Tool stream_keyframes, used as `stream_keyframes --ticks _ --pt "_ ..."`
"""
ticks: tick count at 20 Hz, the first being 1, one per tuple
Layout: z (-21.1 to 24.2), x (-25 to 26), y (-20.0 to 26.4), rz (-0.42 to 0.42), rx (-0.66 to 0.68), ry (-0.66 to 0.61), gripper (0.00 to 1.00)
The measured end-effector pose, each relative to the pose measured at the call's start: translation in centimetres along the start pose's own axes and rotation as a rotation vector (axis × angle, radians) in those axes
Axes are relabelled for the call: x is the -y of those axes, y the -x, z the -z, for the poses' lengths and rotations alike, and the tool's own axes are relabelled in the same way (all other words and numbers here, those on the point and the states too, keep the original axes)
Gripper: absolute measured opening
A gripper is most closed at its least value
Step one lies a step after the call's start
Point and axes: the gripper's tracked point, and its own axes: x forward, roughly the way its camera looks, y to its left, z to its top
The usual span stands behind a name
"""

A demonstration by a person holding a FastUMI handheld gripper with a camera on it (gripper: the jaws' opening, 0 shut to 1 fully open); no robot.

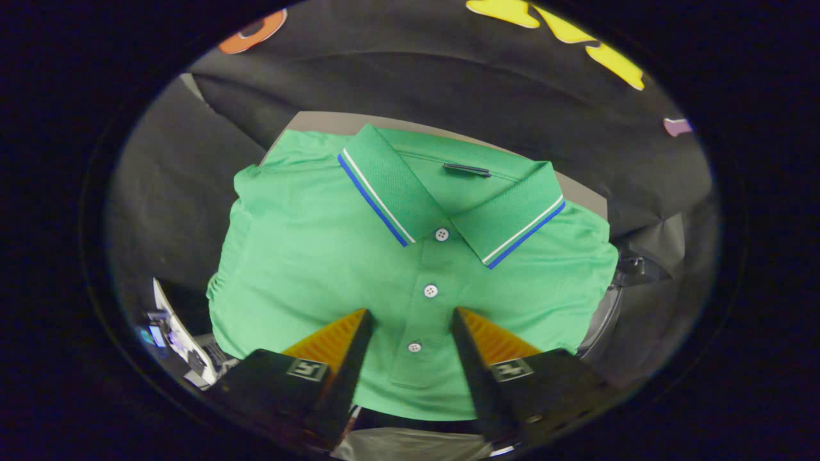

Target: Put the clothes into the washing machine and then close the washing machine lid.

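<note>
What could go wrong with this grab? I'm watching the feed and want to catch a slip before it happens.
1. The gripper is open, its fingers straddling the button placket of the folded green polo shirt; closing there may pinch only the top layer, so the fold could fall open when lifted.
2. A finger could land on a button and slip.
3. The shirt spreads well past both fingers, so its sides may droop and snag on the curved rim beside it.

Black cloth [448, 83] forms the booth's wall, draping in soft folds behind and down both sides of a pale grey tabletop [320, 120], whose far edge and corner show against the dark fabric under dim, even light.
</note>
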Motion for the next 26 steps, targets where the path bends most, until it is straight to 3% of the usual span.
stream_keyframes --ticks 3,6,11,17,26 --pt "-0.3 1.1 0.1 -0.036 0.026 -0.040 0.34" --pt "-0.1 1.5 0.3 -0.136 -0.022 -0.123 0.09" --pt "0.7 3.9 2.1 -0.206 0.017 -0.193 0.06" --pt "2.2 9.5 5.2 -0.142 0.117 -0.172 0.06" --pt "6.7 17.6 7.1 -0.076 0.142 -0.272 0.07"
